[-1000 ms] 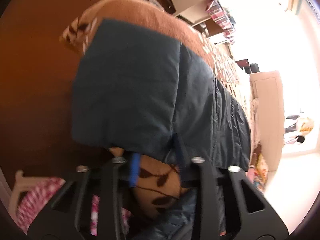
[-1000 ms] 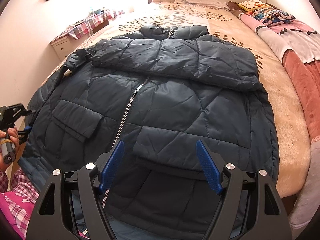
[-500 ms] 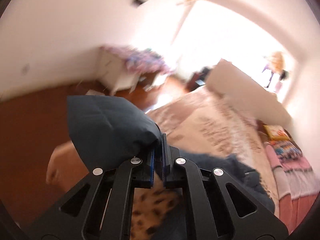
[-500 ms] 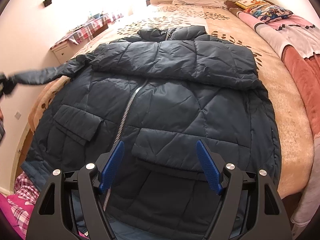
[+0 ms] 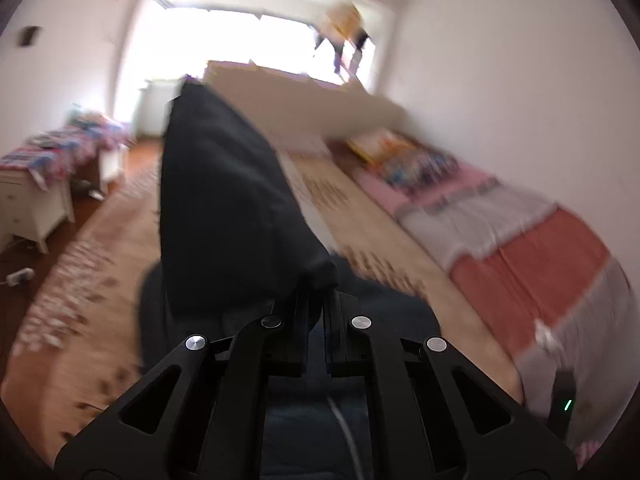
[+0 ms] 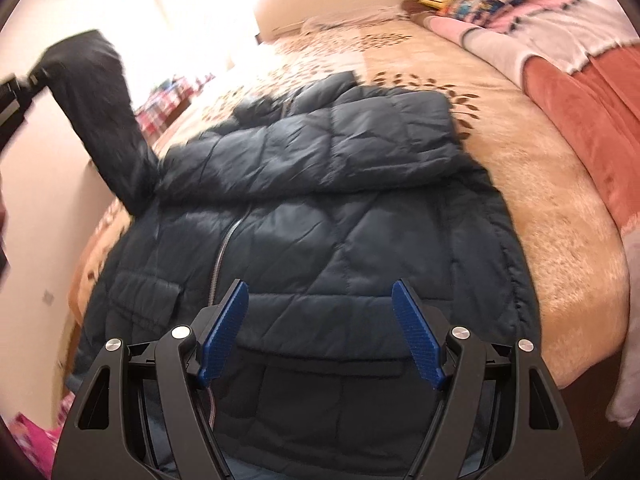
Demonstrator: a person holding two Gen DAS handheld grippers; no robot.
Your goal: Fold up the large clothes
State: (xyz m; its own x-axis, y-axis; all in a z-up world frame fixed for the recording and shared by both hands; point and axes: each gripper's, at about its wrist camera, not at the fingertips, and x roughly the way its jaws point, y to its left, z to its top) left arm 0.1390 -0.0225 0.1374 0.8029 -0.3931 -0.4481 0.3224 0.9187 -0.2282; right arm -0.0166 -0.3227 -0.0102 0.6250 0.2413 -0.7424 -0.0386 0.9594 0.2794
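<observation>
- The left gripper (image 5: 316, 320) is clamping its jaws tight on the cuff end of the jacket's sleeve (image 5: 224, 208); in its own view the dark fabric is rising from the jaws toward 11 o'clock.
- In the right wrist view that same sleeve (image 6: 108, 116) is stretching taut from the jacket's shoulder up toward 10 o'clock, where the dark frame of the left gripper (image 6: 16, 92) is showing at the picture's edge. Judging by the task, the sleeve is being held up clear of the bed so that it can swing over the jacket's front, in step with the other sleeve.
- The navy quilted jacket (image 6: 320, 240) is lying front-up on the bed (image 6: 560, 220), zipper (image 6: 222, 256) closed, collar pointing to 12 o'clock and hem nearest the camera. The other sleeve (image 6: 340, 148) is already lying folded across the chest, running from 9 to 3 o'clock.
- The right gripper (image 6: 320, 320) is hanging above the lower front of the jacket with its blue pads (image 6: 416, 340) spread wide and nothing between them; it is probably waiting there, ready to pin or smooth the body.
- At 2 o'clock on the bed a pink, grey and coral blanket (image 6: 568, 64) is lying along the edge, well apart from the jacket.
</observation>
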